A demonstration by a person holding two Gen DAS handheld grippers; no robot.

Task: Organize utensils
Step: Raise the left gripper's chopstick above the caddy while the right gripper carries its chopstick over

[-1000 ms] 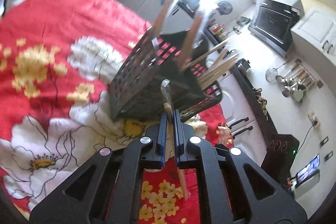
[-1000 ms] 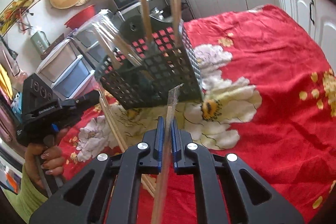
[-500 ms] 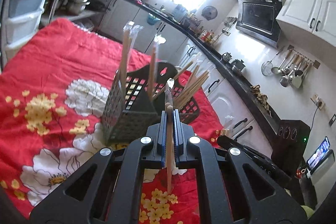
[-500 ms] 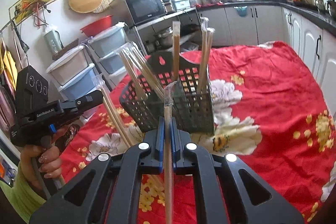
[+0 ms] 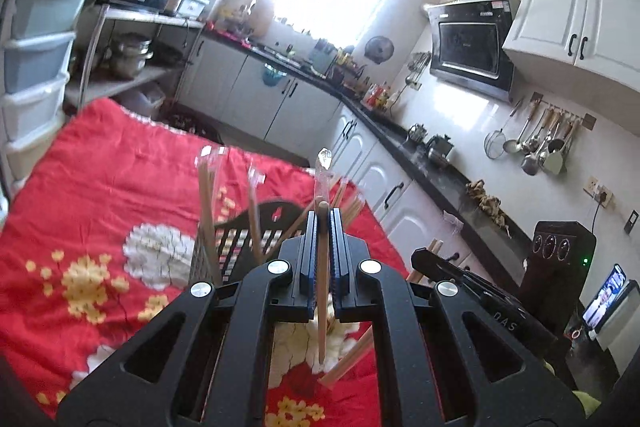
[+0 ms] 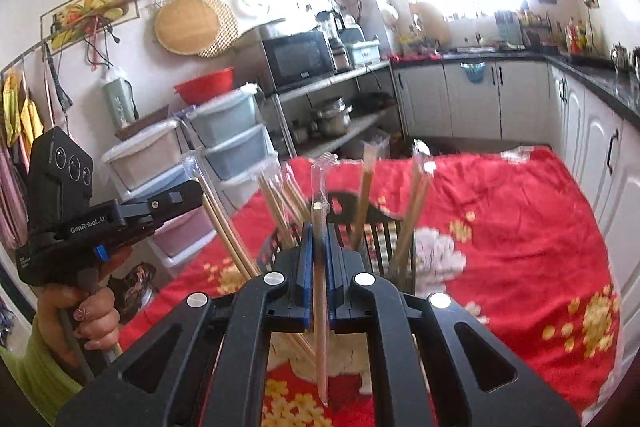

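Observation:
A dark perforated utensil basket (image 5: pixel 240 243) stands on the red floral cloth, with several plastic-wrapped chopsticks upright in it; it also shows in the right wrist view (image 6: pixel 380 239). My left gripper (image 5: pixel 321 227) is shut on a wrapped chopstick pair (image 5: pixel 322 291), held upright in front of the basket. My right gripper (image 6: pixel 318 239) is shut on another wrapped chopstick pair (image 6: pixel 320 315), also upright before the basket. The left gripper also appears in the right wrist view (image 6: pixel 176 201), its chopsticks slanting down.
The red floral cloth (image 5: pixel 100 195) covers the table. Stacked plastic drawers (image 6: pixel 228 143) and a shelf with a microwave (image 6: pixel 298 61) stand beyond its far edge. White kitchen cabinets (image 5: pixel 376 171) run along the side.
Both grippers have risen and tilted up, so the basket sits lower in both views. Each still holds its chopstick pair.

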